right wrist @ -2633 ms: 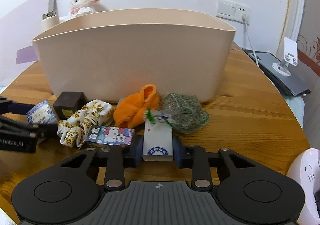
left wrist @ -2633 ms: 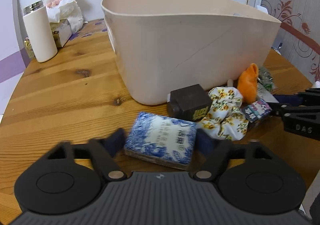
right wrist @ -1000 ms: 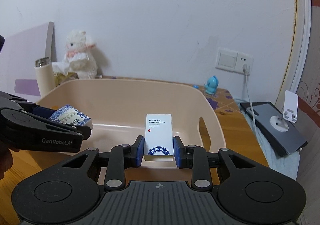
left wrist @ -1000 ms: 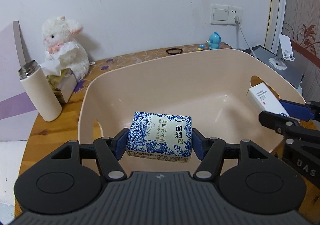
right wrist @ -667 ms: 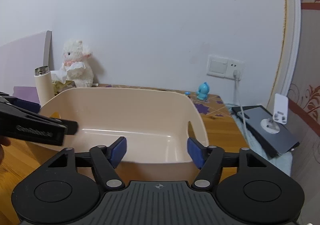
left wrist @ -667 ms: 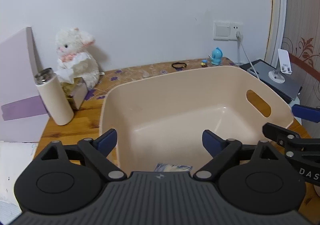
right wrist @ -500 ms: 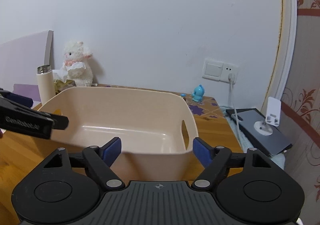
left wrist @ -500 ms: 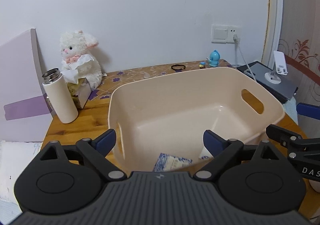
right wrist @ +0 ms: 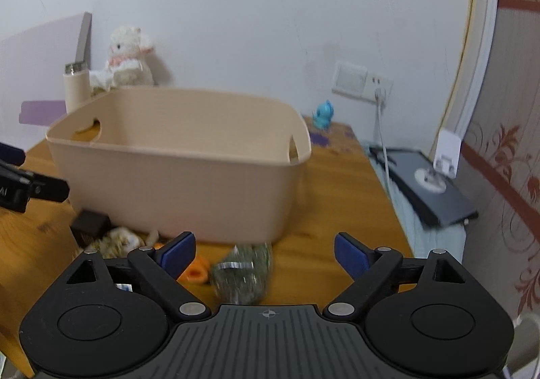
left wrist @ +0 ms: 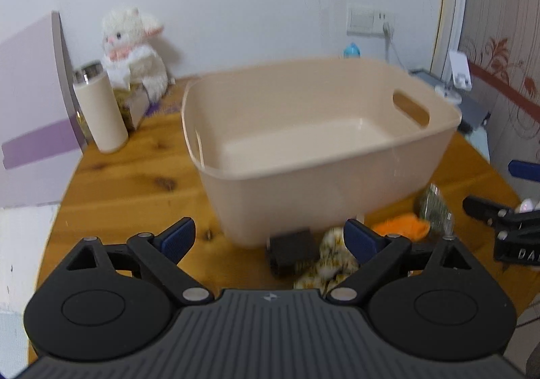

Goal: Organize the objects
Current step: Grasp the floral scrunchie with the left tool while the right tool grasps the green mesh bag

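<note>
In the left wrist view our left gripper (left wrist: 269, 239) fills the lower frame with its jaws spread wide and nothing between the blue pads. Going left to right behind it, a cream flask (left wrist: 100, 111) stands upright at the upper left beside a white plush lamb (left wrist: 133, 48), then the beige tub (left wrist: 337, 196) sits on the wooden tabletop (left wrist: 135, 190) at frame centre. At the tub's near foot lies the loose pile: a black box (left wrist: 292, 249) just inside the right pad, a floral scrunchie (left wrist: 329, 266) touching it and partly hidden by that pad, an orange cloth (left wrist: 403, 228) and a greenish packet (left wrist: 432, 208) further right. Our right gripper (left wrist: 499, 193) pokes in at the right edge. In the right wrist view the right gripper (right wrist: 261, 252) likewise shows its jaws wide apart and empty; the packet (right wrist: 241, 272) lies between them, nearer the left pad, blurred, with the orange cloth (right wrist: 197, 272) just beside that pad. A blue figurine (right wrist: 323, 114) and a tablet (right wrist: 428, 188) stand at the right.
</note>
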The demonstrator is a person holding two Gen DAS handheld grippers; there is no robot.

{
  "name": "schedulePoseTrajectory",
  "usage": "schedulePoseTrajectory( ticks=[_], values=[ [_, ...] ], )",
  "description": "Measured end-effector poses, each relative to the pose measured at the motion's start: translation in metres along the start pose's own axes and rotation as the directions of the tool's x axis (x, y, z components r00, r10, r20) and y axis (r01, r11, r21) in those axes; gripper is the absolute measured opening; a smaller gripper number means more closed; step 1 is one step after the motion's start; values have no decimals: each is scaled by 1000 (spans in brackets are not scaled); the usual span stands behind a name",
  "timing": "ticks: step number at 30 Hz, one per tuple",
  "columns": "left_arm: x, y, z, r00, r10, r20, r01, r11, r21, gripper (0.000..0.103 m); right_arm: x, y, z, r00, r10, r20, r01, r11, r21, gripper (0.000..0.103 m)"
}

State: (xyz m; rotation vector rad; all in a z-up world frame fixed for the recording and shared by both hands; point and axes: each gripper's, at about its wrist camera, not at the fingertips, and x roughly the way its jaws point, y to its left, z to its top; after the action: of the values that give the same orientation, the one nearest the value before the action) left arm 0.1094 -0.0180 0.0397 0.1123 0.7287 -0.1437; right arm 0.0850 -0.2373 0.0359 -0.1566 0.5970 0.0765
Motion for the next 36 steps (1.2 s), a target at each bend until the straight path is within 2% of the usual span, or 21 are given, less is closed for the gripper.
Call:
schedulePoseTrajectory(
  ticks=[8, 16, 17, 18, 19, 21, 22, 24, 25, 26, 27, 28, 30, 36],
  values=[
    [33, -1, -29, 991, -60, -117, 56, 998, -40, 95, 24, -6, -23, 996, 10, -90, -9, 1000, 18, 91],
    [55, -10, -39, 981, -106, -162, 97, 993, -60, 94, 48, -3, -35, 991, 32, -130, -29, 999, 29, 89],
    [57, -12, -39, 980, -106, -169, 97, 994, -58, 91, 51, -2, -36, 991, 37, -131, -33, 999, 30, 87],
    [59, -13, -40, 978, -110, -175, 101, 993, -59, 84, 53, -1, -36, 990, 39, -133, -36, 999, 31, 86],
    [59, -15, -40, 979, -113, -171, 105, 993, -54, 83, 55, 0, -37, 990, 40, -135, -36, 999, 32, 83],
    [59, -18, -40, 981, -112, -157, 108, 994, -33, 72, 58, 2, -37, 990, 44, -134, -40, 999, 33, 76],
    [59, -20, -40, 982, -116, -149, 113, 993, -24, 68, 59, 3, -38, 989, 49, -137, -44, 998, 33, 66],
    [58, -21, -40, 982, -123, -142, 122, 992, -14, 53, 61, 5, -38, 989, 61, -138, -56, 998, 39, 51],
    [58, -21, -40, 982, -128, -139, 128, 992, -11, 47, 61, 5, -38, 988, 70, -135, -64, 997, 45, 40],
    [57, -20, -40, 981, -136, -136, 136, 991, -7, 33, 60, 6, -38, 988, 77, -133, -71, 996, 47, 32],
    [56, -20, -40, 979, -153, -137, 153, 988, -10, 16, 60, 7, -38, 988, 78, -134, -72, 996, 45, 32],
    [56, -18, -40, 971, -190, -145, 189, 982, -23, 9, 60, 9, -38, 989, 74, -132, -69, 997, 40, 29],
    [55, -19, -40, 967, -205, -151, 203, 979, -25, 8, 58, 12, -40, 990, 69, -126, -66, 997, 27, 22],
    [48, -25, -45, 970, -202, -136, 204, 979, 2, 6, 45, 17, -42, 992, 63, -108, -61, 998, 17, 19]
  ],
)
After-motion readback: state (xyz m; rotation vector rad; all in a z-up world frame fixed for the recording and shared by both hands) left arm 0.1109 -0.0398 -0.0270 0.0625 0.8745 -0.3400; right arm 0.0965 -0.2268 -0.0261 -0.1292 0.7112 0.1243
